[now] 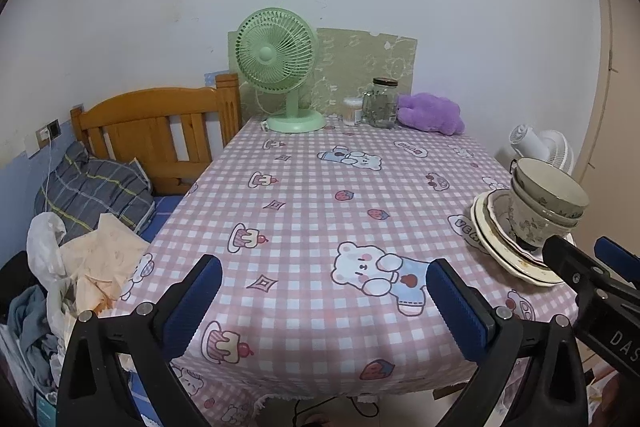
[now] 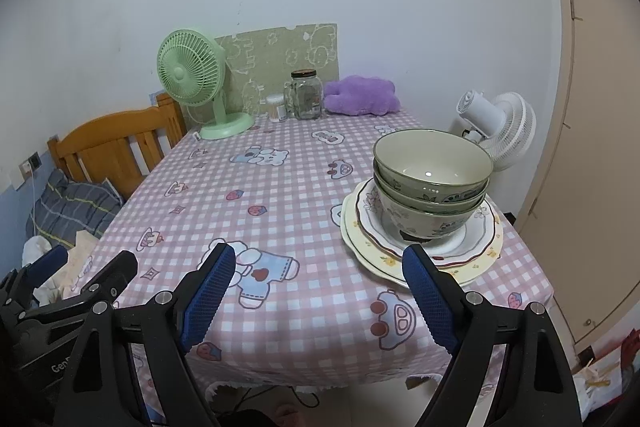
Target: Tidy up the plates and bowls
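Three nested floral bowls [image 2: 432,179] stand on a short stack of scallop-edged plates [image 2: 480,239] near the right front corner of the pink checked tablecloth [image 2: 288,187]. My right gripper [image 2: 320,253] hangs over the front edge, open and with nothing between its blue pads; its right finger [image 2: 424,283] is just in front of the plates. In the left wrist view the same bowls [image 1: 548,199] and plates [image 1: 492,227] sit at far right, with the right gripper [image 1: 580,247] close before them. My left gripper [image 1: 323,267] is open and holds nothing, over the front middle of the table.
Along the back of the table stand a green desk fan [image 2: 192,79], a glass jar [image 2: 306,95], a small swab tub [image 2: 276,109] and a purple plush [image 2: 360,95]. A white fan [image 2: 496,123] stands beyond the right edge. A wooden bed frame [image 1: 156,131] and heaped clothes [image 1: 80,267] lie to the left.
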A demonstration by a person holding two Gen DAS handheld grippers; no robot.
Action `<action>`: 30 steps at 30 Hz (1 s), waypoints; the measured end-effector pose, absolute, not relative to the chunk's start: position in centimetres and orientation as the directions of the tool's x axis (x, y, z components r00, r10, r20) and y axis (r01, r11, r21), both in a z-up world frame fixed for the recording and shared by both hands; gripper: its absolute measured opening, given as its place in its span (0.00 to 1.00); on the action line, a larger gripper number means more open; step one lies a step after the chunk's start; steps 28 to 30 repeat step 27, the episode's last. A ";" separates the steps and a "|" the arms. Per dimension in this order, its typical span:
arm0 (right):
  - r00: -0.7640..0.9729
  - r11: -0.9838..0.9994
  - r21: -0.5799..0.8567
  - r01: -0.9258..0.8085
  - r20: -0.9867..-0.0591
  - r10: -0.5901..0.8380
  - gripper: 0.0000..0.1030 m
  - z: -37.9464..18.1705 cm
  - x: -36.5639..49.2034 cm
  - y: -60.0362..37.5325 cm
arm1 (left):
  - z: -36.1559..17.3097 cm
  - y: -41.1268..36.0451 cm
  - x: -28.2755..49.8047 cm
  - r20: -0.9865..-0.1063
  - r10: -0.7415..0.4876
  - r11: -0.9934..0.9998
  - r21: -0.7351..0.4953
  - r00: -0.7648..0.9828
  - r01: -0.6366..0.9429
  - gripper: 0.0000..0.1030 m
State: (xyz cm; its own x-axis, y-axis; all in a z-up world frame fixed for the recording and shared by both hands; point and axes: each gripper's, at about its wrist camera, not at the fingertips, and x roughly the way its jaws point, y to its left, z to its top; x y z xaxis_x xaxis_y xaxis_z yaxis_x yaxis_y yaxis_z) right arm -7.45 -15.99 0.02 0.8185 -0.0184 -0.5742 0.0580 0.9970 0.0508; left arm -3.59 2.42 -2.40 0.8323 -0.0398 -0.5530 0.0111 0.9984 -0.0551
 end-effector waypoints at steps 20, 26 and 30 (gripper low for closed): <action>0.821 0.997 0.054 0.062 -0.571 -0.020 0.85 0.2 -7.5 -16.4 | -2.1 1.9 -3.4 -0.544 -0.049 0.999 -0.043 0.838 0.031 1.00; 0.817 0.997 0.053 0.062 -0.577 -0.020 0.85 0.1 -7.5 -16.3 | -2.1 2.0 -3.5 -0.544 -0.052 0.998 -0.045 0.837 0.033 1.00; 0.817 0.997 0.053 0.062 -0.577 -0.021 0.85 0.1 -7.6 -16.3 | -2.2 2.0 -3.5 -0.545 -0.053 0.998 -0.045 0.837 0.034 1.00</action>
